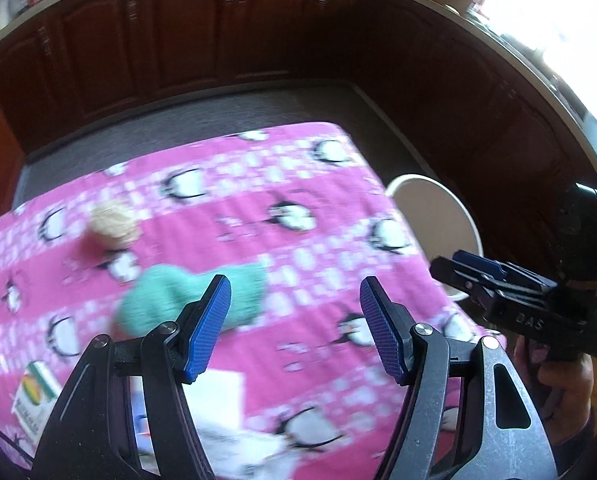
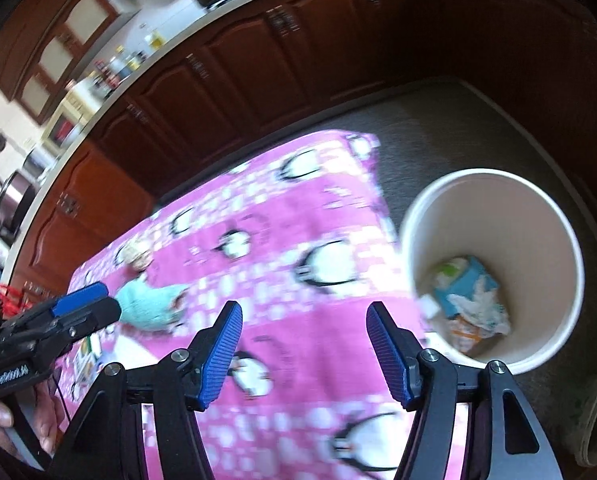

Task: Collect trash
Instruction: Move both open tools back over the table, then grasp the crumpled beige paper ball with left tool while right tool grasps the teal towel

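My left gripper [image 1: 294, 328] is open and empty above the pink penguin tablecloth [image 1: 298, 200]. Just beyond its left finger lies a teal crumpled cloth [image 1: 166, 296], and further off a pale crumpled ball [image 1: 112, 224]. A small printed carton [image 1: 34, 396] and white paper [image 1: 222, 396] lie near the front left. My right gripper [image 2: 304, 348] is open and empty over the table's right side, next to a white bin [image 2: 494, 200] on the floor. The bin holds a blue carton and crumpled wrappers [image 2: 466, 300]. The right gripper also shows in the left wrist view [image 1: 470, 276], near the bin [image 1: 438, 208].
Dark wooden cabinets [image 1: 218, 40] with a cluttered counter run behind and to the right of the table. Grey floor [image 2: 438, 132] lies between table and cabinets. The left gripper shows at the left edge of the right wrist view [image 2: 78, 308].
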Demonstrator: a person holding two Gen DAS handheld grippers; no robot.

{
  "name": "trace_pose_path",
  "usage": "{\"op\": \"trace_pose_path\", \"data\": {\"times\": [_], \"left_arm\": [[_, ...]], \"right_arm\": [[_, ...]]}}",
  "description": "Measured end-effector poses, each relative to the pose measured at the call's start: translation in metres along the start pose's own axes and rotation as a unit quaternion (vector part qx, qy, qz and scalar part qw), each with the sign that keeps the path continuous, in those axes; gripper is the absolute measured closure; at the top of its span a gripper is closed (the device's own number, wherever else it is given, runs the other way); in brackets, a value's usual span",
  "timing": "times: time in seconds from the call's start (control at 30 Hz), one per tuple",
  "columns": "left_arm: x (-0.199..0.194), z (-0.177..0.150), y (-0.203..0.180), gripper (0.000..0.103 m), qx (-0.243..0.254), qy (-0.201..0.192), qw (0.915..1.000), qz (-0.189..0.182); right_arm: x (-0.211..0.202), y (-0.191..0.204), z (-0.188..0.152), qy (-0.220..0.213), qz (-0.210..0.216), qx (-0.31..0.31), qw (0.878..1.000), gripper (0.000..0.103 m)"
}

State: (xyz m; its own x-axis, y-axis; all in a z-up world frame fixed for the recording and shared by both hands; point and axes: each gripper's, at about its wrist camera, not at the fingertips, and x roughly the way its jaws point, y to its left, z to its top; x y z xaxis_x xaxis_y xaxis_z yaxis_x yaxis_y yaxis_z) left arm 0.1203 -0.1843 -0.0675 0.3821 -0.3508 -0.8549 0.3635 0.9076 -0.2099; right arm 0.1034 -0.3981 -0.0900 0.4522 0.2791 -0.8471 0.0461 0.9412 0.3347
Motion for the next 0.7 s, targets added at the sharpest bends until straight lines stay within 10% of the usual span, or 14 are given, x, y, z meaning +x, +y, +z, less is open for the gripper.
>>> {"op": "trace_pose_path", "data": {"times": [0.7], "left_arm": [[-0.011,-0.036,0.159,0.037,-0.133,0.012,0.9889,0.065]], "right_arm": [[0.079,0.122,-0.013,0.077,0.039,-0.122,0.989,0.039]]}}
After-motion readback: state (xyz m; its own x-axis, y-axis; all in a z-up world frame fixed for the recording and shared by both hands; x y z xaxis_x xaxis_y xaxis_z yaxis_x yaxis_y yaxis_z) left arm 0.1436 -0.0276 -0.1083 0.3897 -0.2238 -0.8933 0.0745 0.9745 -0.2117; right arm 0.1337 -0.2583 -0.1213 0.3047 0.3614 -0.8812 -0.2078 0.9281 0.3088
